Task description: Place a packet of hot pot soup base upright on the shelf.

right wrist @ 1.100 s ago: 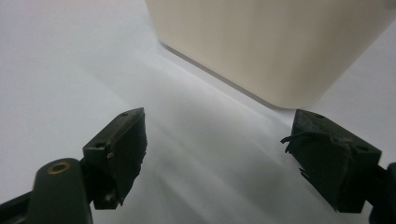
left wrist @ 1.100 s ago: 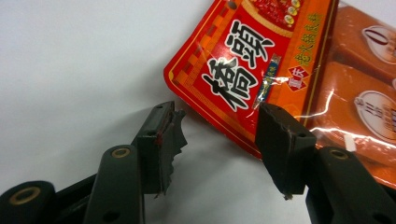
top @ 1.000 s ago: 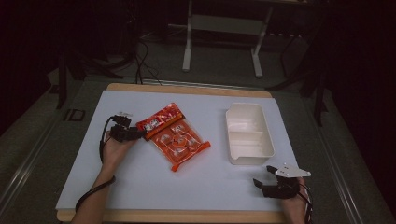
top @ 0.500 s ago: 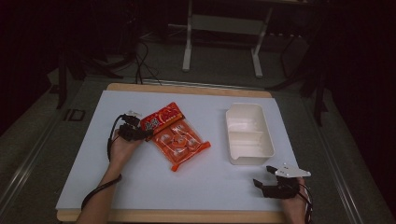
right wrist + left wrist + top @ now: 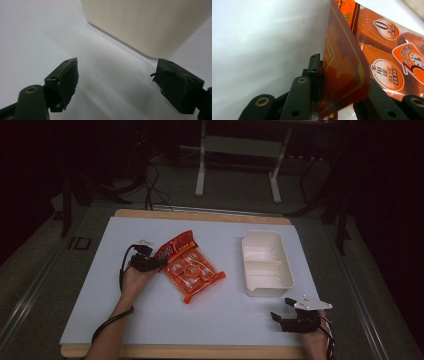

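Closing left tool (image 5: 337, 82), snack bag (image 5: 372, 57) edge btwn jaws

Table (image 5: 150, 325): rectangular, with a pale blue-white top surface and a light wooden edge showing along the near and far sides. Lying directly on it: one cream plastic tray (image 5: 267, 264), open-topped, divided into compartments, long side running away from the viewer, set right of centre. One orange snack packet (image 5: 192, 267), flat, printed, holding several wrapped pieces, lies well left of the tray at a slant, its red top end farther from the tray than its bottom corner.
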`<state>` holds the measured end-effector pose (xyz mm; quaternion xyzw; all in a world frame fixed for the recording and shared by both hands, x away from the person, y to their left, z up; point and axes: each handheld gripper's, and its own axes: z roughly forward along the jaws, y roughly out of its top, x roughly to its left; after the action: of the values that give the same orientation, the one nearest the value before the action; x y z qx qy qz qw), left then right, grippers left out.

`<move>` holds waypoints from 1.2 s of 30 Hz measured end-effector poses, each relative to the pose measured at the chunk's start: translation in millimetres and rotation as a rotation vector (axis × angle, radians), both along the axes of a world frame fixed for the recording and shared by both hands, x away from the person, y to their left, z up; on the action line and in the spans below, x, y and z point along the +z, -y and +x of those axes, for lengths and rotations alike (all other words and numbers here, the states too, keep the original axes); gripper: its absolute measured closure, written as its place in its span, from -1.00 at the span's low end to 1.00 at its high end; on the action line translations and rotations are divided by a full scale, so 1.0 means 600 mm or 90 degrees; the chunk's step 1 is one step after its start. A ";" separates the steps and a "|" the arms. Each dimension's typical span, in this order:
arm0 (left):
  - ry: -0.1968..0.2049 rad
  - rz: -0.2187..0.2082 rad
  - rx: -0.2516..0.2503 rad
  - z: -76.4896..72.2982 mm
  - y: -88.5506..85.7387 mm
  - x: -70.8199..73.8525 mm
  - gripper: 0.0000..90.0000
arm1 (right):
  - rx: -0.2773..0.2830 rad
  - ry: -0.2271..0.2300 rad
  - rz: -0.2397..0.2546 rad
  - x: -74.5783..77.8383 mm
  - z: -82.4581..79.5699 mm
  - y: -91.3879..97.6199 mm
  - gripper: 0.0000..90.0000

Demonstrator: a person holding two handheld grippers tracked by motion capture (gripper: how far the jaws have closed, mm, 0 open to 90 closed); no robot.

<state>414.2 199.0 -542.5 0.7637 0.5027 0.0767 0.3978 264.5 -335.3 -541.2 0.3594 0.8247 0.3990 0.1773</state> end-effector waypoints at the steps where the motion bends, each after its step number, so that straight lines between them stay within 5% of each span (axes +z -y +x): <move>1: -0.002 0.010 -0.005 0.000 0.002 0.001 0.74 | 0.001 -0.001 0.000 0.000 0.000 0.000 -0.58; 10: -0.012 0.076 -0.003 0.001 0.025 0.019 1.00 | 0.001 0.000 0.000 0.000 0.000 0.000 -0.58; 18: -0.012 0.093 -0.031 0.001 0.022 0.037 1.00 | -0.001 0.000 0.002 0.000 -0.001 0.000 -0.58; 26: -0.010 0.072 -0.034 -0.001 0.019 0.066 1.00 | -0.001 0.001 0.002 0.000 -0.001 0.000 -0.58; 36: 0.023 0.053 -0.069 -0.015 0.031 0.147 1.00 | 0.001 0.000 0.001 0.000 0.000 0.000 -0.58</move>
<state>405.2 180.5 -454.1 0.8042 0.4497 0.0894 0.3782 264.4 -335.5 -541.2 0.3592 0.8246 0.3999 0.1764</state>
